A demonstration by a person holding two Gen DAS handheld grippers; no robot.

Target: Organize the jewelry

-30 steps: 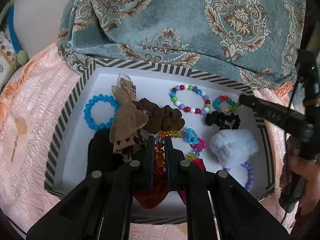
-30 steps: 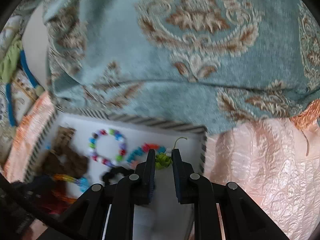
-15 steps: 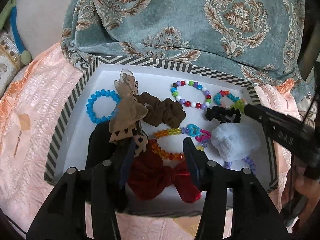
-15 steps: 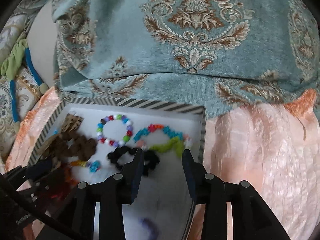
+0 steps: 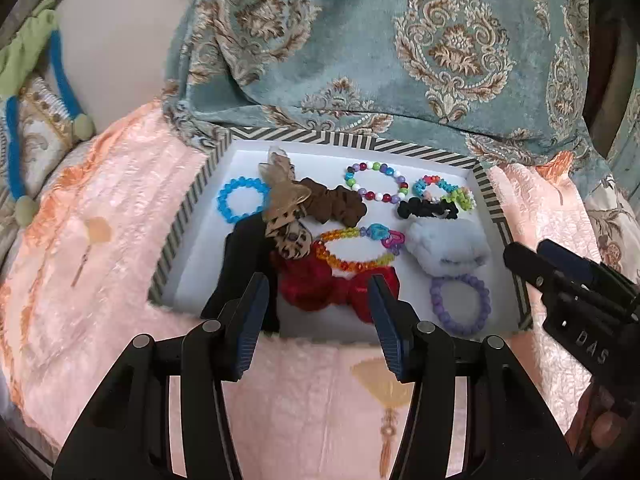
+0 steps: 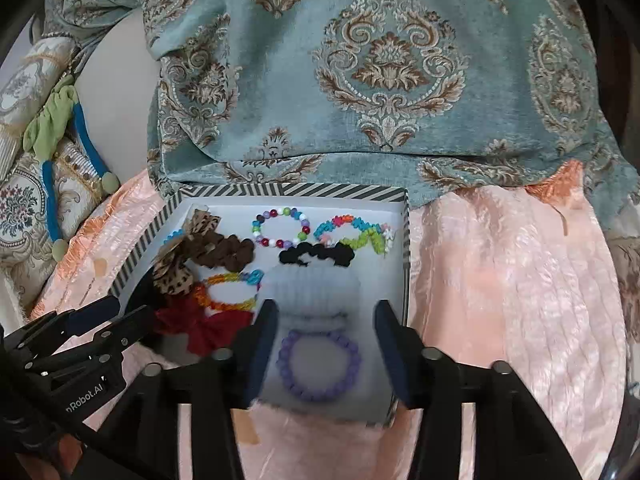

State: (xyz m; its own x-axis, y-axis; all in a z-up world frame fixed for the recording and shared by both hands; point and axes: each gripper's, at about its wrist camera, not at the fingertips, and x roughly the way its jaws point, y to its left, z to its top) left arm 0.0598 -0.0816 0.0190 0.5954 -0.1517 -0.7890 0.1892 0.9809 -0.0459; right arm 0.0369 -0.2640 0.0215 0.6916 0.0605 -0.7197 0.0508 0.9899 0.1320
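Observation:
A white box with a striped rim [image 5: 182, 216] [image 6: 405, 264] lies on a peach blanket and holds bracelets and hair ties. In it I see a blue bead bracelet [image 5: 242, 199], a rainbow bead bracelet [image 5: 352, 250], a red bow [image 5: 338, 288], a purple bracelet [image 5: 460, 304] [image 6: 320, 366], a pale blue scrunchie [image 5: 446, 246] [image 6: 312, 292] and a multicolour knotted bracelet [image 6: 356, 232]. My left gripper [image 5: 318, 320] is open and empty above the box's near edge. My right gripper [image 6: 326, 354] is open and empty over the purple bracelet.
A teal patterned cushion [image 5: 400, 48] [image 6: 380, 64] leans behind the box. Peach blanket [image 6: 512, 300] spreads to the right and front. A blue and green cord [image 5: 24, 92] hangs at the far left.
Both grippers have opened and pulled back from the box. The left one let go of the rainbow bracelet, the right one let go of the multicolour knotted bracelet; both now lie in the box.

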